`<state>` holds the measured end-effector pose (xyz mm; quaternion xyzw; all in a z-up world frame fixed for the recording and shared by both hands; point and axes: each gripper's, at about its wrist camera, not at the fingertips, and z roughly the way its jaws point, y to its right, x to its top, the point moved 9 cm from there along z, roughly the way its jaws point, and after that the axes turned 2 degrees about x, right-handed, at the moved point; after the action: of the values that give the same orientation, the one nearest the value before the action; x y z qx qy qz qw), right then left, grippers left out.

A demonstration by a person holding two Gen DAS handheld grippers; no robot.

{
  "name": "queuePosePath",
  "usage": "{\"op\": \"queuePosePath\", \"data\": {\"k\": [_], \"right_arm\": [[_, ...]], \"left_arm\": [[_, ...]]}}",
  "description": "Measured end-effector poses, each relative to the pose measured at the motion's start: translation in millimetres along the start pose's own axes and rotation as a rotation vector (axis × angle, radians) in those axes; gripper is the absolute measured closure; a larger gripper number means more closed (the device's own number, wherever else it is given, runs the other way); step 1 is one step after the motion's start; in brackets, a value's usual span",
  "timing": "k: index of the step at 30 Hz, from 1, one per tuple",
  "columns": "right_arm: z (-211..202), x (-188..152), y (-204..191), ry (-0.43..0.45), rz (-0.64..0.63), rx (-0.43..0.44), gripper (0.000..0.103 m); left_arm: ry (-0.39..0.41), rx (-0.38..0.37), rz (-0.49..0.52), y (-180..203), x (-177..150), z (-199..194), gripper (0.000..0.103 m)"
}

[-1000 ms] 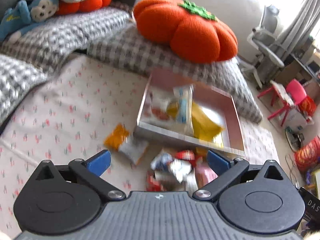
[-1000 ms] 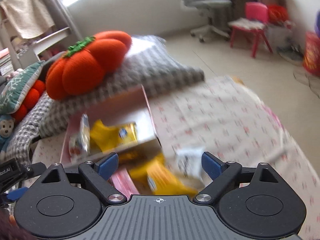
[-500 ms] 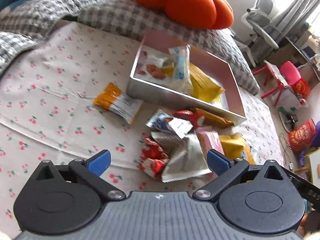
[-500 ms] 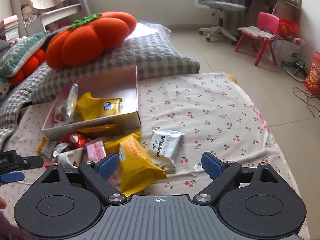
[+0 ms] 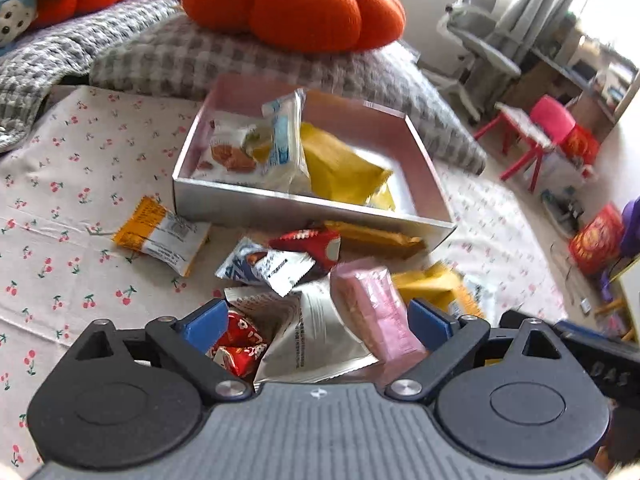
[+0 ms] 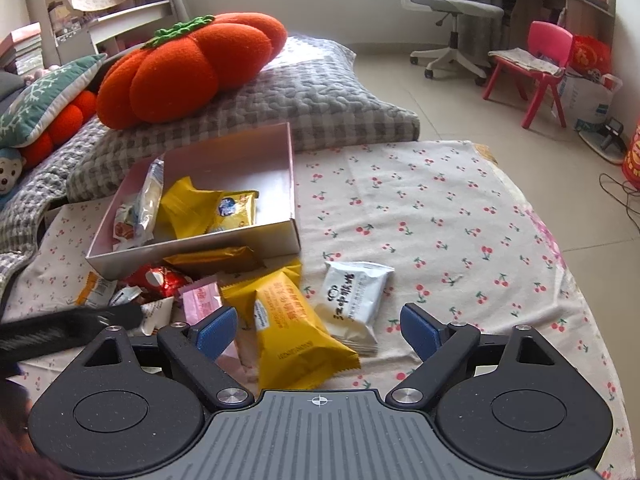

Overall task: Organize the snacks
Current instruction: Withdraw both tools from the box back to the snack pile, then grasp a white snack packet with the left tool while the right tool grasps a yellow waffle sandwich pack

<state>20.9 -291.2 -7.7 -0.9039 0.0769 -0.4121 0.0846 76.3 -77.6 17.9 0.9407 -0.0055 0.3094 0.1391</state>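
My left tongs [image 5: 316, 322] are narrowing over the silver packet [image 5: 316, 340] in front of the box [image 5: 304, 210]; right tongs [image 6: 318, 326] also narrowing, nothing gripped. Next: pinch, lift, drop it in.

left hand-held gripper [image 5: 316, 322] tilted steeply downward, blue pads spread wide and the jaws closing in, not pressing on anything. right hand-held gripper [image 6: 318, 326] also angled down, pads wide apart, jaws narrowing too, nothing clamped between them.
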Motion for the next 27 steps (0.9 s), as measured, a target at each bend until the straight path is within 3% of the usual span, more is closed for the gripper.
{"op": "queuePosePath", "data": {"k": [7, 10, 13, 16, 18, 19, 22, 24, 27], "right_arm": [[15.2, -1.3, -0.3, -0.029, -0.008, -0.009, 0.020], [22.2, -1.9, -4.0, -0.040, -0.024, -0.004, 0.021], [29.6, -4.3, -6.6, -0.058, -0.045, -0.013, 0.021], [36.4, -7.6, -8.5, -0.075, -0.058, -0.014, 0.021], [40.9, -9.1, -10.3, -0.079, -0.072, -0.019, 0.021], [43.7, -10.3, -12.0, -0.084, -0.085, -0.022, 0.021], [52.7, -15.5, -16.7, -0.113, -0.105, -0.024, 0.032], [57.6, -20.2, -20.2, -0.140, -0.108, -0.014, 0.048], [61.8, -26.2, -23.5, -0.175, -0.107, -0.012, 0.058]], "left_arm": [[-0.004, 0.080, 0.059, -2.4, -2.6, 13.4, 0.005], [-0.041, 0.137, 0.099, -4.9, -9.0, 21.6, 0.005], [-0.055, 0.130, 0.091, -10.5, -11.8, 24.5, 0.001], [-0.054, 0.123, 0.050, -18.9, -8.8, 23.1, 0.007], [-0.053, 0.147, 0.039, -26.3, -6.8, 24.7, 0.016], [-0.055, 0.148, 0.035, -28.7, -5.5, 26.4, 0.015], [-0.042, 0.142, 0.034, -33.6, -2.0, 26.9, 0.020], [-0.033, 0.135, 0.047, -32.2, -1.6, 22.7, 0.028], [-0.017, 0.115, 0.059, -31.6, 0.9, 13.7, 0.038]]}}
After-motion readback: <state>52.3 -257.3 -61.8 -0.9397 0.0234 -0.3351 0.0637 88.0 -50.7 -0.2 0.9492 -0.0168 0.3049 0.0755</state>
